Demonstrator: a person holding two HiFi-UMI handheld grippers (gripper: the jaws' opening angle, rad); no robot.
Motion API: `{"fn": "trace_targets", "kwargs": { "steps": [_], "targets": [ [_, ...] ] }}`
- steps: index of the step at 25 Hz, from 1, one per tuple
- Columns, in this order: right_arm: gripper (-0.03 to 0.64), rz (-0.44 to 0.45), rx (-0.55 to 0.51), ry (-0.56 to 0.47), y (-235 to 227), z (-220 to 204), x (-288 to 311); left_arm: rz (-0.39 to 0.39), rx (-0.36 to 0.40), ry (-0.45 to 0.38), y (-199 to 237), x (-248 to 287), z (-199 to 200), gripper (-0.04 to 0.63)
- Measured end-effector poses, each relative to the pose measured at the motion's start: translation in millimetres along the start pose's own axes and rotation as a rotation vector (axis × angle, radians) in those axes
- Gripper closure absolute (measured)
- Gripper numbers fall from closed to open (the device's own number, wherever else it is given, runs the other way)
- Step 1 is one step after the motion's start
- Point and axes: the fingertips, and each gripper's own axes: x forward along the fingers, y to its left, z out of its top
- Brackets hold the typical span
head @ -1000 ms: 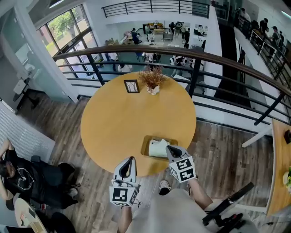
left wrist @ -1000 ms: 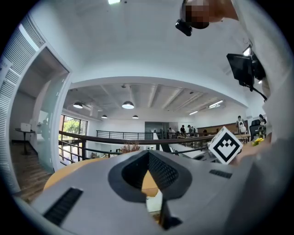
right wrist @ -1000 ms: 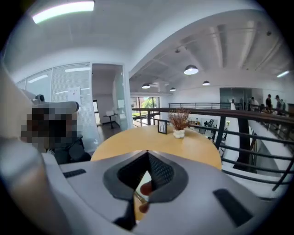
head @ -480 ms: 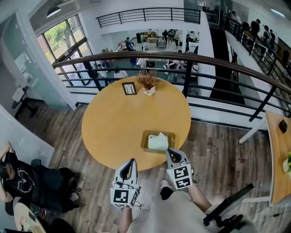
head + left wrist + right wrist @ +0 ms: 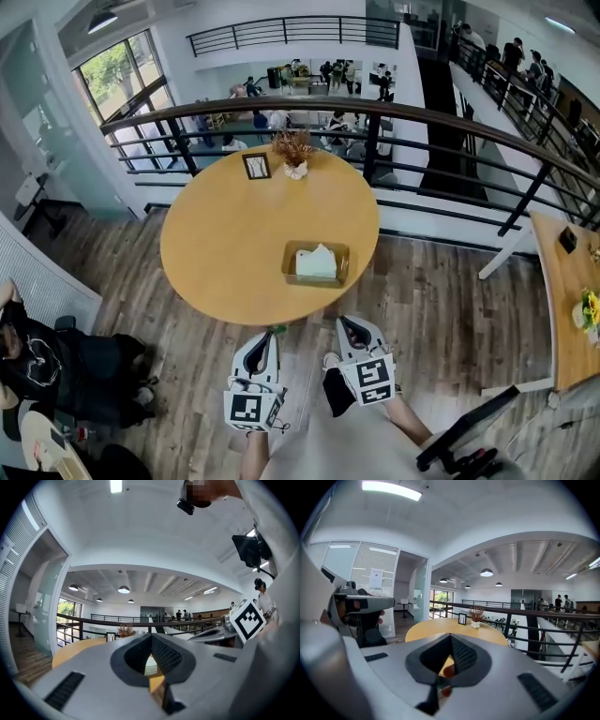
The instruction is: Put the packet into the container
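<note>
Packet (image 5: 316, 262) lies inside container (image 5: 288, 265) on table (image 5: 230, 239).

- You get bright, even daylight from the tall windows (image 5: 117, 70) and ceiling strip light (image 5: 389, 490).
- Your fisheye views bend the railing (image 5: 371, 145); gripper-view corners go black.

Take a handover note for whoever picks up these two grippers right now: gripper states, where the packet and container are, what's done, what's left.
Left gripper: shut, empty, off the table's near edge.
Right gripper: shut, empty, also clear of the table.
White soft packet: lies inside the shallow brown rectangular container, on the near right part of the round yellow wooden table.
Done: packet is in the container.
Left: nothing that shows; neither gripper touches the container.
</note>
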Motion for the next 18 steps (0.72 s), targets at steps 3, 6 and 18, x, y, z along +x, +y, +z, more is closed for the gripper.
{"fn": "trace_targets", "kwargs": {
  "steps": [3, 6, 18],
  "targets": [
    [0.614, 0.008, -0.005, -0.002, 19, -5, -22, -0.009, -0.010, 0.002, -8, -16, -3, 0.590],
    [0.614, 0.004, -0.011, -0.003, 31, -10, -38, -0.027, -0.015, 0.012, -16, -26, -6, 0.591],
    [0.614, -0.012, -0.024, -0.028, 33, -7, -52, -0.050, -0.001, 0.012, -31, -36, -6, 0.591]
  ]
}}
